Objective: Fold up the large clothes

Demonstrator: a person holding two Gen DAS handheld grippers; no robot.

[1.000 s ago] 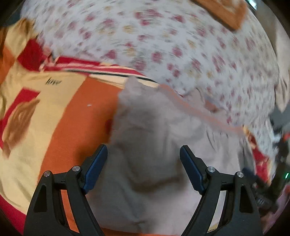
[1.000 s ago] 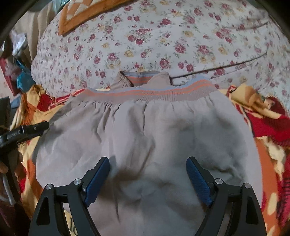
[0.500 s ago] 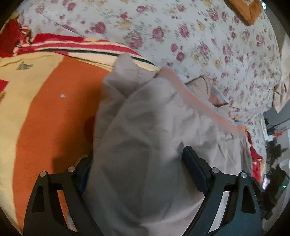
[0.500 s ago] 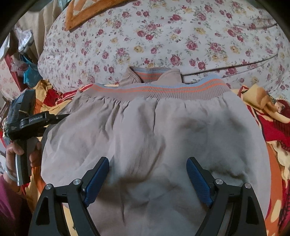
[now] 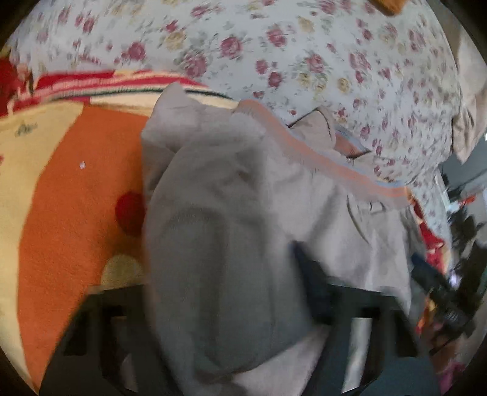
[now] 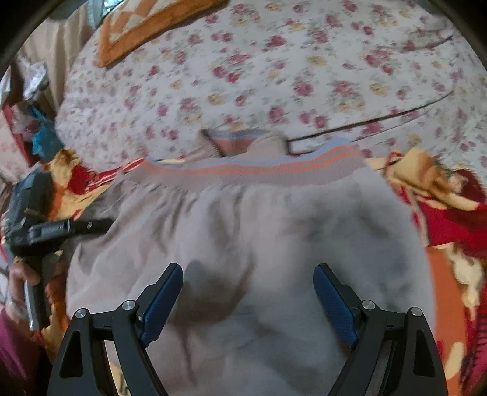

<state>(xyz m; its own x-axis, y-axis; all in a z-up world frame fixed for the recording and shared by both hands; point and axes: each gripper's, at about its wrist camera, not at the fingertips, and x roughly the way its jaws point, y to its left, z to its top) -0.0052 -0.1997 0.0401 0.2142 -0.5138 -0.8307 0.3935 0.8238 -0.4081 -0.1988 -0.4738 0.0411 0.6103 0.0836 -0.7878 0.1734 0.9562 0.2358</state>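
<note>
Left tongs [image 5: 231, 274] closing — garment [image 5: 274, 198] bunched between | right tongs [image 6: 248, 301] above garment

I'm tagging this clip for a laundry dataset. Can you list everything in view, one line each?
Sweatshirt: one, grey-beige, striped ribbed hem, spread on the blanket.
Blanket: one, orange, cream and red, under the garment.
Floral quilt: one, white with red roses, behind the garment.
Cushion: one, orange and cream, far left on the quilt.
Left gripper: black, jaws closing on a bunched fold.
Right gripper: black, blue pads, open above the cloth.
Hand: one, holding the left gripper's handle.
</note>
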